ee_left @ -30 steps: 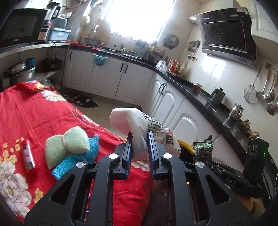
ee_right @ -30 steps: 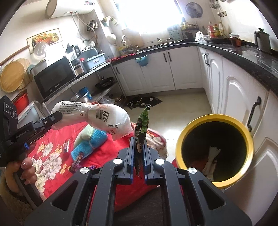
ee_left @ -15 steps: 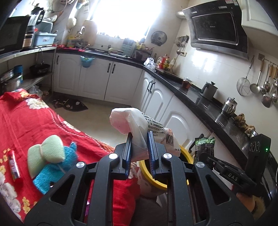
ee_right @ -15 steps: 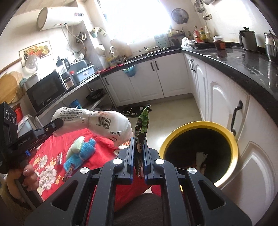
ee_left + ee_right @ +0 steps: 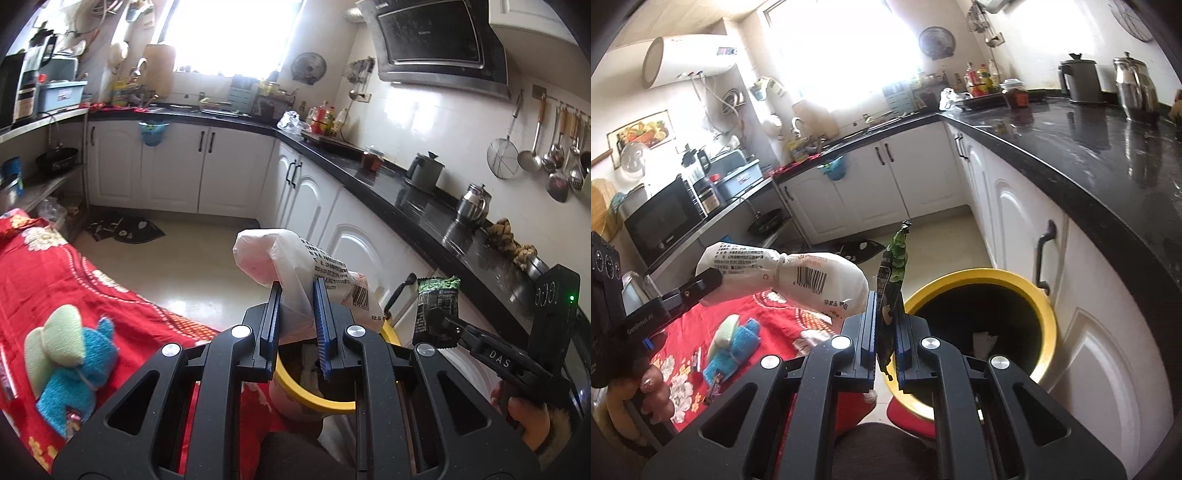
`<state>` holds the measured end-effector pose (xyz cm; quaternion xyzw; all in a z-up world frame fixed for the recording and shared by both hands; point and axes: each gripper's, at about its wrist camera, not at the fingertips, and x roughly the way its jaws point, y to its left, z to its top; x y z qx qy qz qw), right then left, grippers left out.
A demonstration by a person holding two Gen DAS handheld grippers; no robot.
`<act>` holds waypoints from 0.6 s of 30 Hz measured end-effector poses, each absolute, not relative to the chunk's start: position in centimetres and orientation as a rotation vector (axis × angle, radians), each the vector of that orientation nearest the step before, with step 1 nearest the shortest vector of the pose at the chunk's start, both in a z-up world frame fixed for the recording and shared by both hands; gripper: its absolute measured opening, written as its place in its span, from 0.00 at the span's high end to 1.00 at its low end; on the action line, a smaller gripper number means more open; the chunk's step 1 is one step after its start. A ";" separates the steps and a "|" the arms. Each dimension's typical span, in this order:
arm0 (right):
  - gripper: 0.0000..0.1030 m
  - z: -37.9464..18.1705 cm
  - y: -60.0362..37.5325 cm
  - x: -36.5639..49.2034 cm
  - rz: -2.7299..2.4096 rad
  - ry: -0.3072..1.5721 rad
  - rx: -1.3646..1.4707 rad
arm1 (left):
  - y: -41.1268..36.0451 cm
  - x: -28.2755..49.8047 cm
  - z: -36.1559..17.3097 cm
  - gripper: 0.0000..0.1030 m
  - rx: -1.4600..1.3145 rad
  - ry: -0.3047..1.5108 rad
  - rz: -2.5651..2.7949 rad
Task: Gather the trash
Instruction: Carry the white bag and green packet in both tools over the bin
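My left gripper (image 5: 297, 295) is shut on a white plastic bag (image 5: 291, 262) with a barcode and holds it in the air above the near rim of the yellow-rimmed trash bin (image 5: 317, 400). My right gripper (image 5: 886, 306) is shut on a dark green snack wrapper (image 5: 894, 266), held upright just left of the bin's (image 5: 1043, 310) opening. The bag also shows in the right wrist view (image 5: 798, 277), and the wrapper shows in the left wrist view (image 5: 437, 310). Some white trash (image 5: 984, 339) lies inside the bin.
A table with a red floral cloth (image 5: 44, 280) stands to the left and bears a green and blue plush toy (image 5: 62, 362) and small wrappers (image 5: 716, 382). White cabinets (image 5: 1027, 236) under a black counter (image 5: 1108, 147) stand close behind the bin.
Both grippers have moved right, away from the table and towards the bin, with their loads. The bin rim now lies under the left gripper.
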<state>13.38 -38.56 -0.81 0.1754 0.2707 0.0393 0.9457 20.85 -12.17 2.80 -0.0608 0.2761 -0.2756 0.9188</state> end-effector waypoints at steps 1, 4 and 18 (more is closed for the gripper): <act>0.92 -0.9 -38.7 13.3 0.073 0.551 0.357 | -12.6 21.0 2.7 0.89 -0.119 0.569 -0.573; 0.92 -1.1 -39.2 13.4 0.050 0.552 0.348 | -13.6 21.2 2.5 0.89 -0.108 0.575 -0.587; 0.92 -2.8 -40.0 13.9 -0.036 0.585 0.285 | -16.3 22.8 0.1 0.89 -0.086 0.630 -0.604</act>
